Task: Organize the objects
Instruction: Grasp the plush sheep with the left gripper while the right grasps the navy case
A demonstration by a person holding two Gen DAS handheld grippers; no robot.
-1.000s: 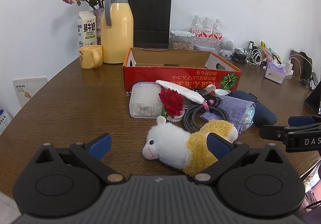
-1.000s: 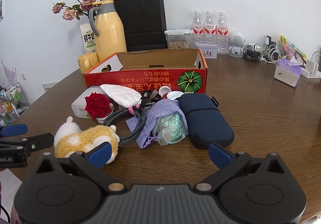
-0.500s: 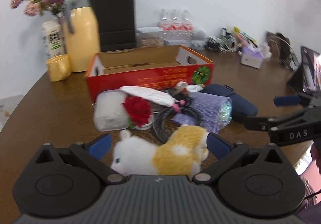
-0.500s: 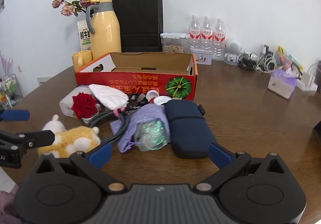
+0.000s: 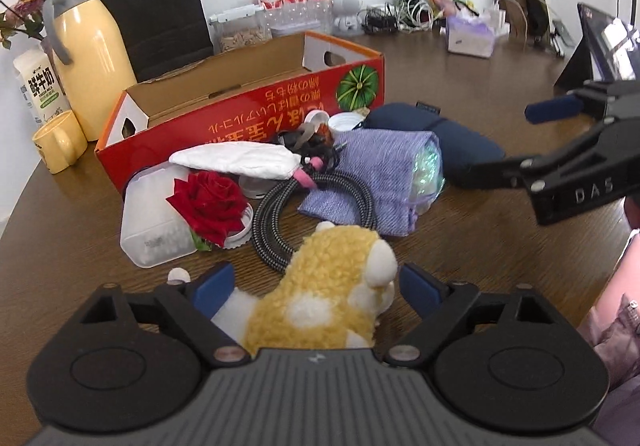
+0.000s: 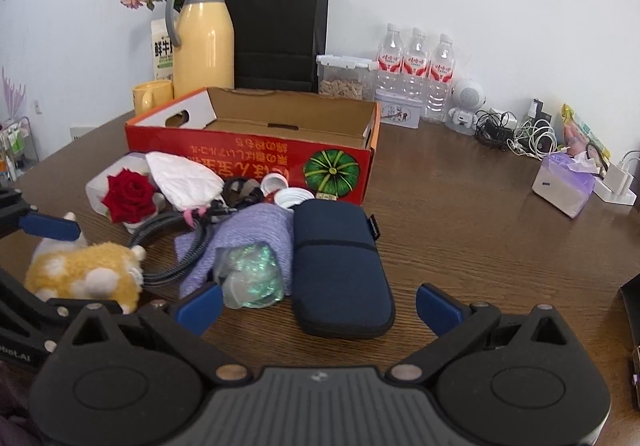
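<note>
My left gripper (image 5: pixel 316 288) is open with its blue pads on either side of a yellow and white plush alpaca (image 5: pixel 320 306) lying on the brown table; the toy also shows in the right wrist view (image 6: pixel 84 274). My right gripper (image 6: pixel 318 304) is open and empty, its pads straddling the near end of a navy pouch (image 6: pixel 338 266). An open red cardboard box (image 6: pixel 256 154) stands behind the pile. In front of it lie a red rose (image 5: pixel 210 204), a white cloth (image 5: pixel 236 160), a braided cable (image 5: pixel 280 214) and a purple bag (image 5: pixel 380 170).
A yellow thermos (image 6: pixel 204 38), yellow mug (image 6: pixel 150 96), milk carton (image 5: pixel 38 90), black paper bag (image 6: pixel 280 30), water bottles (image 6: pixel 416 66), snack container (image 6: pixel 342 76), chargers and a tissue pack (image 6: pixel 564 186) line the back. A clear plastic box (image 5: pixel 154 222) sits beside the rose.
My left gripper has moved forward and swung right, so the plush alpaca now sits between its open pads. My right gripper has moved in over the near end of the navy pouch.
</note>
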